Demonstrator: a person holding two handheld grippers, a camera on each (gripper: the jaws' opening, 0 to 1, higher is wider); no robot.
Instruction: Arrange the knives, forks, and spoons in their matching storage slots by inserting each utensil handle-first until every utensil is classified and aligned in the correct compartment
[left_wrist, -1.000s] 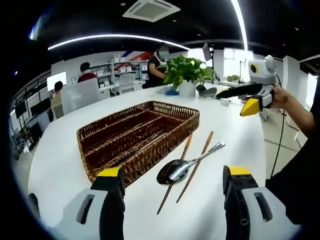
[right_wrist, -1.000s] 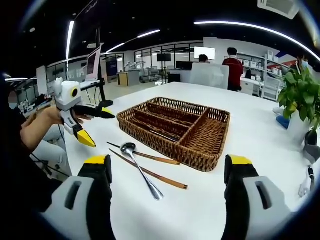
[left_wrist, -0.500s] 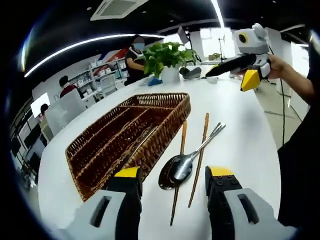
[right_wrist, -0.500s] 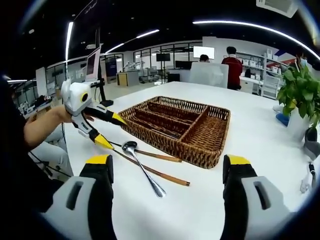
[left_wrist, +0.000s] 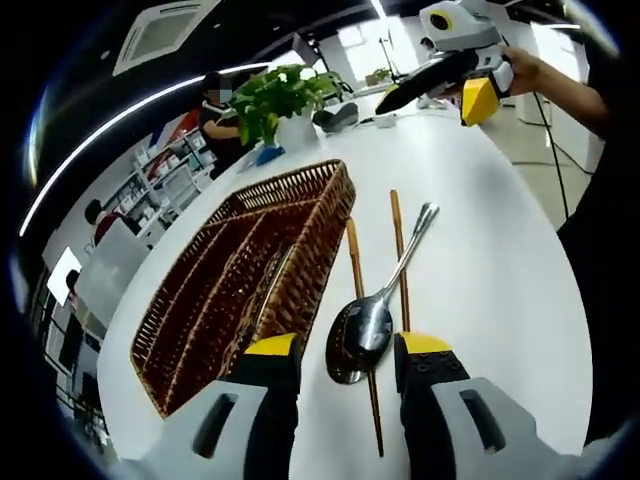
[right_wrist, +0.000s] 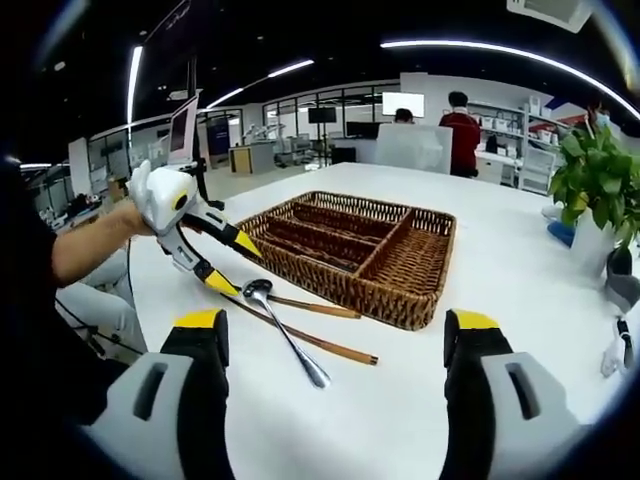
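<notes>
One wicker basket (right_wrist: 410, 262) with several long slots and one broader end section sits on the white table (right_wrist: 500, 240). In the left gripper view the basket (left_wrist: 300, 195) runs from 8 o'clock up toward 12 o'clock, and one thin metal utensil (left_wrist: 270, 290) lies along a slot near its right wall; which kind of utensil it is cannot be told.

Just beside the basket lie one spoon (left_wrist: 362, 330) and two wooden chopsticks (left_wrist: 397, 250). The spoon's handle crosses one chopstick, and its bowl rests at 6 o'clock in the left gripper view, right before the yellow-tipped jaws. In the right gripper view the spoon (right_wrist: 285, 335) lies at 8 o'clock from the basket, the two chopsticks (right_wrist: 320, 342) across it.

The left gripper (left_wrist: 338, 352) has its jaws fairly close together, astride the spoon bowl with a gap on each side; they grip nothing. In the right gripper view this left gripper (right_wrist: 228, 262) comes in at 9 o'clock, held by a person's hand, tips just over the spoon bowl.

The right gripper (right_wrist: 332, 322) stands wide open and empty, above bare table. In the left gripper view it (left_wrist: 440, 85) hangs at 1 o'clock, well apart from the cutlery.

One potted plant (left_wrist: 280, 95) stands beyond the basket.
</notes>
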